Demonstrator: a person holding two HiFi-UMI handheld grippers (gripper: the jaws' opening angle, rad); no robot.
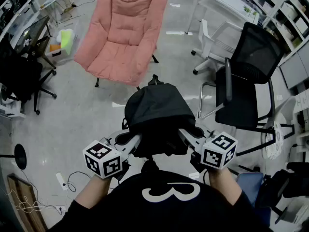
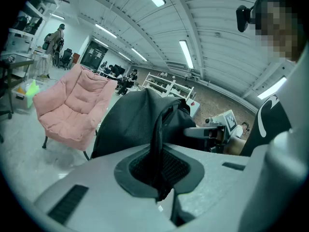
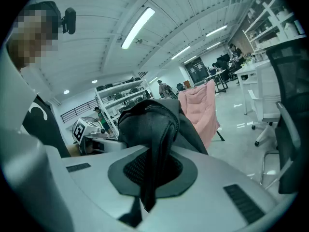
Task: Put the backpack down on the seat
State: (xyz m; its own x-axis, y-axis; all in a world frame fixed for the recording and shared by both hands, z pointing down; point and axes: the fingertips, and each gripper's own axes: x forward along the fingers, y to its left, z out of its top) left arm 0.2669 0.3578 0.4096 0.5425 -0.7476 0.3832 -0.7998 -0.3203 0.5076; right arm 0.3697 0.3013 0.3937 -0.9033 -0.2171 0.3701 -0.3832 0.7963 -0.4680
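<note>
A black backpack [image 1: 157, 112] hangs in the air in front of me, between my two grippers. My left gripper [image 1: 136, 141] is shut on one of its black straps [image 2: 157, 153], which runs up between the jaws. My right gripper [image 1: 182, 134] is shut on another black strap [image 3: 155, 170] in the same way. The pink padded chair [image 1: 123, 33] stands on the floor beyond the backpack, its seat bare. It shows at the left in the left gripper view as the pink chair [image 2: 72, 108] and behind the bag in the right gripper view as the pink chair [image 3: 203, 108].
A black mesh office chair [image 1: 246, 86] stands close on the right, a white chair [image 1: 212, 45] behind it. Another black office chair [image 1: 21, 76] and desk are at the left. Shelves and tables line the room's edges. A cable and power strip [image 1: 60, 180] lie on the floor near left.
</note>
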